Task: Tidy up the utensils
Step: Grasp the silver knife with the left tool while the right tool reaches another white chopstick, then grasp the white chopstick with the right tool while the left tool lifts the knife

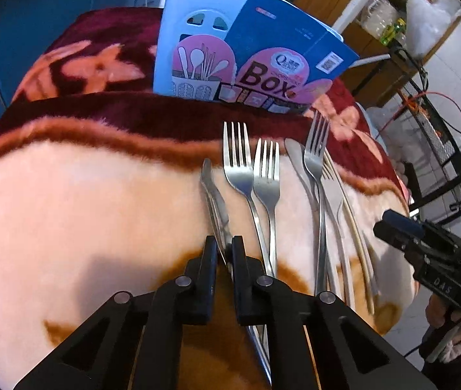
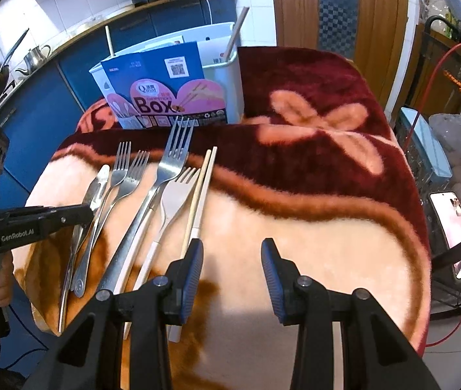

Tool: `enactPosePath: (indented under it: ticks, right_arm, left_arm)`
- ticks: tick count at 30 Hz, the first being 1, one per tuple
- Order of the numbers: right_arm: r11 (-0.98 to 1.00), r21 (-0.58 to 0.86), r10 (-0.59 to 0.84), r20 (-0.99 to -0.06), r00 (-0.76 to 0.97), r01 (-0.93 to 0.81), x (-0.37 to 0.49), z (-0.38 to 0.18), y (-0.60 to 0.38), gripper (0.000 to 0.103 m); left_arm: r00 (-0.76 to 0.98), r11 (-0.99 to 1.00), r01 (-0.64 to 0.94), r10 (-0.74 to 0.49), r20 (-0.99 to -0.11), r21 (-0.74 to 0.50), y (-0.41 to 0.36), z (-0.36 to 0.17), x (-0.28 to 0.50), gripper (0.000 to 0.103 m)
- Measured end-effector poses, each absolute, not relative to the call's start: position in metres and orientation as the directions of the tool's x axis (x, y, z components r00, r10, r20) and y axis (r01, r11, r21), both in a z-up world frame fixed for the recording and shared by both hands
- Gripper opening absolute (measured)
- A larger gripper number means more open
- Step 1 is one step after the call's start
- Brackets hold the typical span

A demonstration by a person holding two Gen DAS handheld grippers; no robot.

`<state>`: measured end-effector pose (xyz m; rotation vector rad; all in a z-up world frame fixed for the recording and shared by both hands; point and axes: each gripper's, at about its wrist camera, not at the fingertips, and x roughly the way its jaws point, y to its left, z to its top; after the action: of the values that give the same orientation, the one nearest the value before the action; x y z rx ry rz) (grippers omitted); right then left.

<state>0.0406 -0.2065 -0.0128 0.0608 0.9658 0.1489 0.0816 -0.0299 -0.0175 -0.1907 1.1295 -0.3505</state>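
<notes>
**Left claw clamps the knife, right claw waits wide**

Left claw [image 1: 223, 243] is pinched down narrow on the knife [image 1: 212, 195], the leftmost piece in the row, and the pads sit on either side of the metal just where blade runs into handle. That knife lies with its long axis running straight away from the claw, tip pointing toward the utensil box [image 1: 197, 48] standing at the far side of the blanket-covered bench [image 1: 84, 211]. So the line is simple: lift, carry forward along the knife's own length, and the box is dead ahead.

Over on the other side, the right claw [image 2: 232, 260] hangs with its jaws apart and nothing between them, parked over bare blanket. Its left finger is just beside the chopsticks [image 2: 202, 188], which also run lengthwise toward the box. Between the two claws lie the rest: a pair of forks [image 1: 253, 175] side by side, then a big fork [image 2: 165, 175] crossing over a white-handled fork [image 2: 175, 195].

Judging by the layout, nothing is sorted yet apart from a stick or two already standing in the box. The left hand is plainly nearer the knife, and the right hand is nearer the chopsticks.
</notes>
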Motion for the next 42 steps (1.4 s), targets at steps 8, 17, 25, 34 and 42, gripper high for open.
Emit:
enactPosePath:
  ticks: [8, 17, 25, 34, 42]
  right_arm:
    - [0.98, 0.156, 0.197, -0.84, 0.506, -0.122, 0.053, -0.013, -0.199, 0.04]
    - [0.973, 0.198, 0.232, -0.869, 0.438, -0.121, 0.071, -0.02, -0.196, 0.02]
    - [0.968, 0.219, 0.25, -0.878, 0.408, -0.122, 0.081, -0.02, -0.194, 0.02]
    - [0.974, 0.176, 0.216, -0.908, 0.358, -0.14, 0.105, -0.025, -0.186, 0.018]
    - [0.979, 0.147, 0.183, -0.942, 0.283, -0.142, 0.135, -0.027, -0.176, 0.018]
  left_arm:
    - [0.415, 0.923, 0.188, -0.384, -0.825, -0.335, -0.026, -0.017, 0.079, 0.007]
    - [0.555, 0.925, 0.172, -0.374, -0.743, -0.338, -0.002, 0.005, 0.071, 0.004]
    - [0.677, 0.939, 0.171, -0.333, -0.656, -0.299, 0.011, 0.027, 0.064, 0.004]
    - [0.706, 0.941, 0.203, -0.333, -0.625, -0.273, 0.009, 0.035, 0.059, 0.004]
    - [0.708, 0.935, 0.203, -0.346, -0.616, -0.292, 0.014, 0.041, 0.062, 0.004]
